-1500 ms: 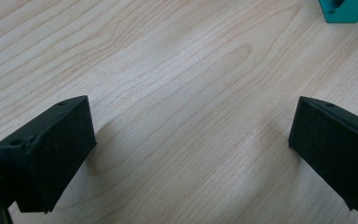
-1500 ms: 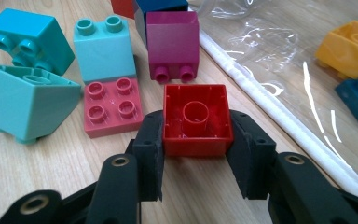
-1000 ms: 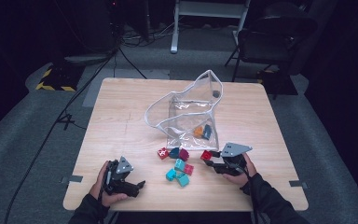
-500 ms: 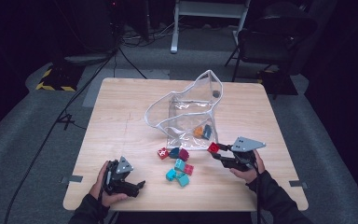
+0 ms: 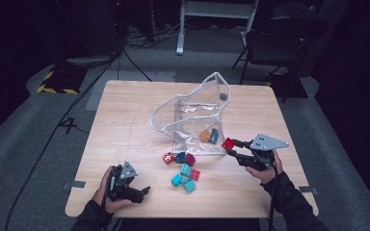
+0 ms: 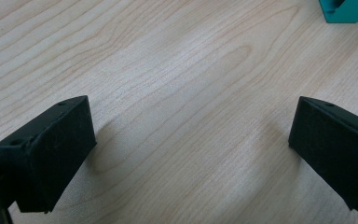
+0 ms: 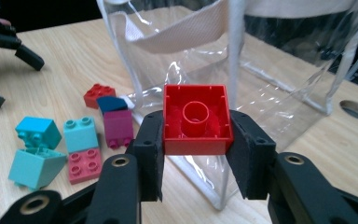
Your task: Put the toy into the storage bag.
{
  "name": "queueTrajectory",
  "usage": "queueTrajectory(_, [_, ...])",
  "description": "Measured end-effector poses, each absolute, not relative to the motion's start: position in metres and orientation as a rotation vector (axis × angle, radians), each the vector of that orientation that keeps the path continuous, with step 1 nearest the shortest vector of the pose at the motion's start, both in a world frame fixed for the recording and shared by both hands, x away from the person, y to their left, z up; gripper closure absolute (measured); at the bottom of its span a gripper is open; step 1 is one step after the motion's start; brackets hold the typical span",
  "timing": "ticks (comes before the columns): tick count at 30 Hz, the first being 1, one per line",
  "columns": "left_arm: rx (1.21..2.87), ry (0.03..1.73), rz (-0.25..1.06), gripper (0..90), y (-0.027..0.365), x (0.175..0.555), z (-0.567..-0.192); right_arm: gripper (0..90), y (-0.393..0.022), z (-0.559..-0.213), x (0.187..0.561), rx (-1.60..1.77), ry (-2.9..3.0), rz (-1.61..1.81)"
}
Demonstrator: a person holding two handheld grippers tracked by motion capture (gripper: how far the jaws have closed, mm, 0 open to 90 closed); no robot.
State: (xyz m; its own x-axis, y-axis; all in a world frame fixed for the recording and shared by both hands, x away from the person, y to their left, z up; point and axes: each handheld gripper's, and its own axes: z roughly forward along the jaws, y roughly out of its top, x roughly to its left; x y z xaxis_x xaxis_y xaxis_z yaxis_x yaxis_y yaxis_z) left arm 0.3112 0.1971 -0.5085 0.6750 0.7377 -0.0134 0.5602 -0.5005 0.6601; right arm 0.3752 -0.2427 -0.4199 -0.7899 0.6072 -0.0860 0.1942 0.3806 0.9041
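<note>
My right gripper (image 5: 232,147) (image 7: 196,135) is shut on a red toy brick (image 5: 228,143) (image 7: 196,120), held off the table with its hollow underside toward the camera, just in front of a clear plastic bag (image 5: 197,113) (image 7: 242,60). Two small bricks (image 5: 209,135) lie inside the bag. A loose pile of teal, pink, red and maroon bricks (image 5: 183,169) (image 7: 74,140) lies on the table to its left. My left gripper (image 5: 142,192) (image 6: 186,154) rests open near the front left edge, jaws wide over bare wood, a teal brick (image 6: 347,9) just beyond.
The wooden table (image 5: 125,120) stands on grey carpet. A chair (image 5: 279,38) and a metal stand (image 5: 212,19) are behind it, with cables (image 5: 77,110) trailing off the left side. The table has a round hole (image 7: 356,109) near the bag.
My right gripper has lifted the red brick off the table and carried it up and to the right, beside the bag. The left gripper has stayed put.
</note>
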Motion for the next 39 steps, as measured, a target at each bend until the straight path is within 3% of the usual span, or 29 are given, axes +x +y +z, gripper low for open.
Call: queueTrajectory(39, [2.242,0.995,0.357,0.6,0.197,0.311,-0.508,59.6,-0.256,-0.332,0.391,0.643,2.032,1.463])
